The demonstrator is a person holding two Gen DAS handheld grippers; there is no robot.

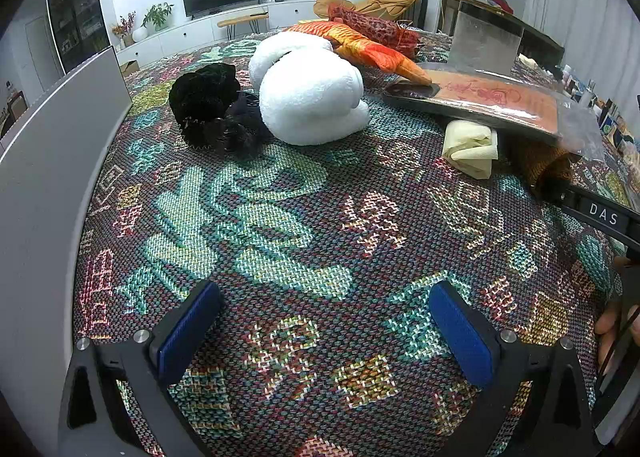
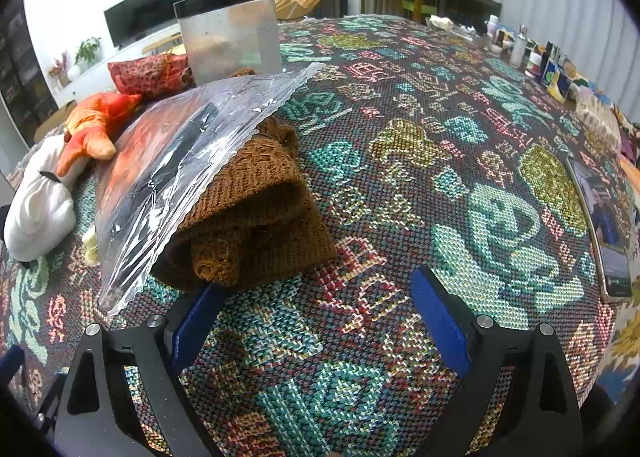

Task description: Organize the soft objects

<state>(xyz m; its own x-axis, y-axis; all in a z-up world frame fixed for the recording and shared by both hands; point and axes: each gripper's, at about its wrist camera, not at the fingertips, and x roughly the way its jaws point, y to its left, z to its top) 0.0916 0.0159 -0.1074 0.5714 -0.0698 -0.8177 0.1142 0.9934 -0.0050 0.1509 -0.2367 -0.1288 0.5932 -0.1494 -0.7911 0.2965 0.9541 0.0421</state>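
A white plush (image 1: 308,93) (image 2: 38,213) lies on the patterned cloth, with a black fuzzy bundle (image 1: 208,105) at its left and an orange plush fish (image 1: 360,45) (image 2: 92,129) behind it. A folded brown knit (image 2: 256,225) (image 1: 548,169) sits partly under a clear plastic bag holding an orange item (image 2: 172,161) (image 1: 496,101). A cream cloth (image 1: 472,149) lies beside it. My left gripper (image 1: 324,329) is open, well short of the plush. My right gripper (image 2: 320,317) is open, its left finger touching the brown knit's front edge.
A clear storage box with a black rim (image 2: 230,33) (image 1: 486,37) stands at the back, a red mesh pouch (image 2: 150,73) (image 1: 372,31) next to it. Bottles and small items (image 2: 540,57) line the right edge. A grey panel (image 1: 52,161) borders the left.
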